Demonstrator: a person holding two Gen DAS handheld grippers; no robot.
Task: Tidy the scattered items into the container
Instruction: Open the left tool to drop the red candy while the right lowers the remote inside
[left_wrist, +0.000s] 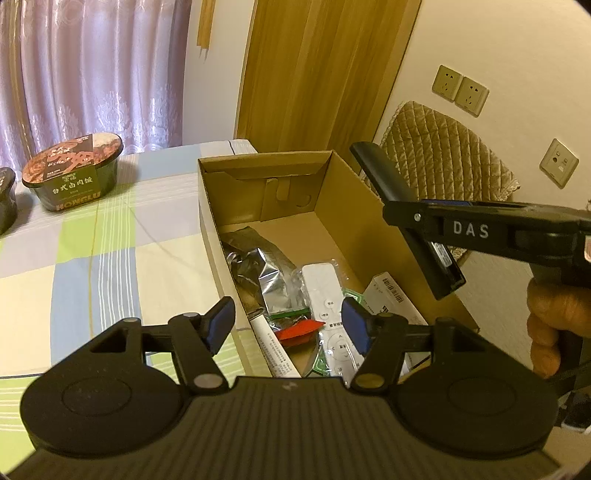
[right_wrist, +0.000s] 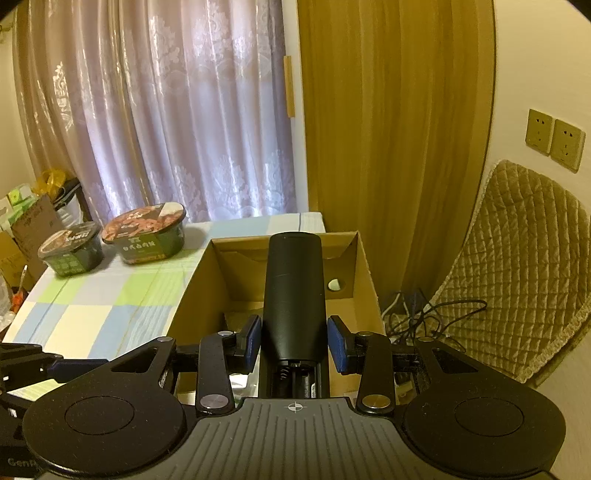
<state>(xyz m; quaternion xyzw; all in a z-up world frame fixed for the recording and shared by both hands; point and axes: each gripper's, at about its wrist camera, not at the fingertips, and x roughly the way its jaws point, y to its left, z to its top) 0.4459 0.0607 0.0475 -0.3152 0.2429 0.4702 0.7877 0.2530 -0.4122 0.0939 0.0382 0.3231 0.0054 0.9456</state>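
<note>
The table (left_wrist: 74, 258), covered with a checked cloth, carried an open cardboard box (left_wrist: 210, 221) at its right edge. Two instant-meal bowls (right_wrist: 144, 232) stood together at the far left part of the table, well apart from the box. Inside the box lay a silver foil bag (left_wrist: 258, 269), a white remote control (left_wrist: 325, 291), a white carton with a barcode (left_wrist: 391, 295), a white tube with printed text (left_wrist: 273, 347) and a small red packet (left_wrist: 299, 328). The right gripper (right_wrist: 294, 341) held a black remote control (right_wrist: 295, 288) between its blue pads, above the right side of the box; the remote control was tilted, with its far end higher, and its open battery compartment was turned to the camera. The pads were against both its sides. The left gripper (left_wrist: 290, 325) hung over the near end of the box, its jaws wide apart and with nothing between them. A hand (left_wrist: 550, 325) gripped the handle of the right gripper.
</note>
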